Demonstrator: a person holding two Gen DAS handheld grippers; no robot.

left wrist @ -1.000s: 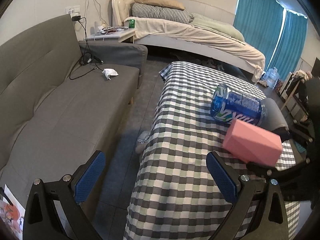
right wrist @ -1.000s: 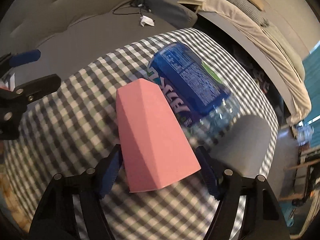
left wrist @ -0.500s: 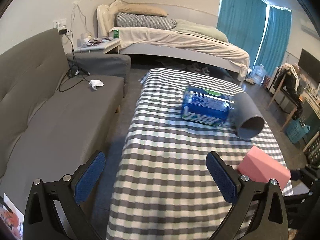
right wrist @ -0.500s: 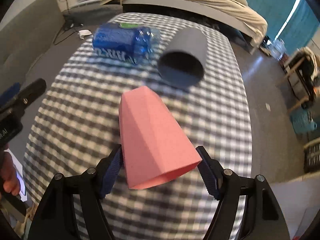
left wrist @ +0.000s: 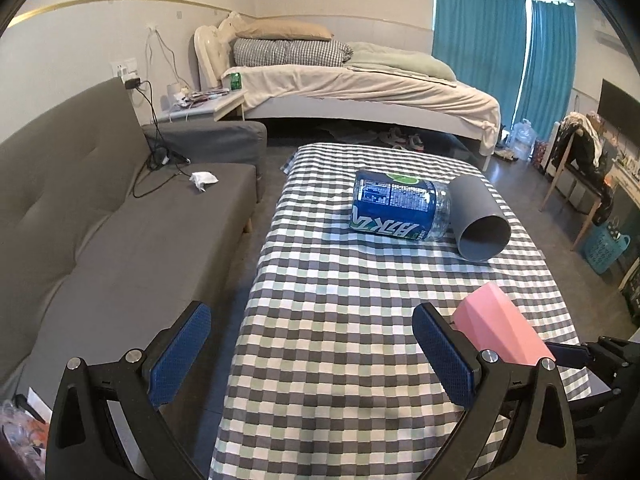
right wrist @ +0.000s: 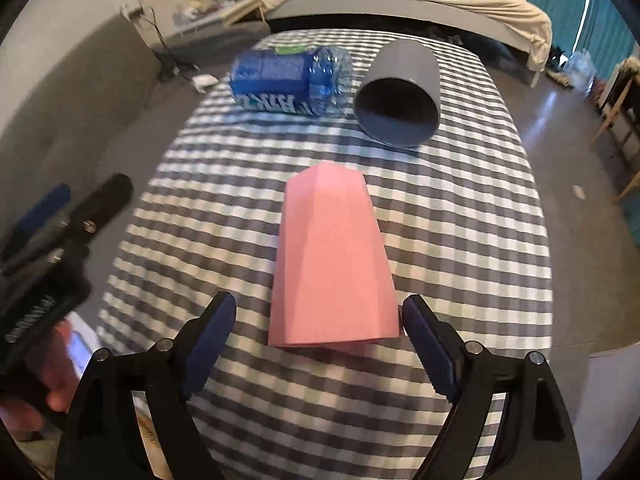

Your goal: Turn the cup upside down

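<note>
1. The tabletop (left wrist: 340, 320) wears a cloth checked in grey, white and pale green, which hangs over the near edge.
2. A grey sofa (left wrist: 120, 240) runs along its left side, with a black cable and a crumpled white tissue (left wrist: 203, 179) on the seat.
3. Beyond stands a bed (left wrist: 360, 84) with beige covers and stacked pillows. Teal curtains (left wrist: 480, 60) hang at the window to its right, and a cluttered bedside stand (left wrist: 200, 108) with a green can (left wrist: 235, 81) sits to its left.
4. At the far end of the cloth a clear plastic bottle (left wrist: 396, 212) lies on its side. It touches a grey cup (left wrist: 480, 216), also on its side, with its open mouth facing this way.
5. The bottle's blue label carries large white characters along the bottom and a block of small print above. I cannot read either.
6. The pink cup (right wrist: 332, 264), faceted, is near the right edge of the tabletop. It is tilted, narrow base pointing away and wide mouth towards the right tongs (right wrist: 320, 304).
7. Those tongs are drawn in narrow around the cup's wide end. The right pad is against it, and a sliver of cloth shows beside the left pad.
8. The left tongs (left wrist: 312, 356) stand wide apart with nothing between them, over the near left corner.
</note>
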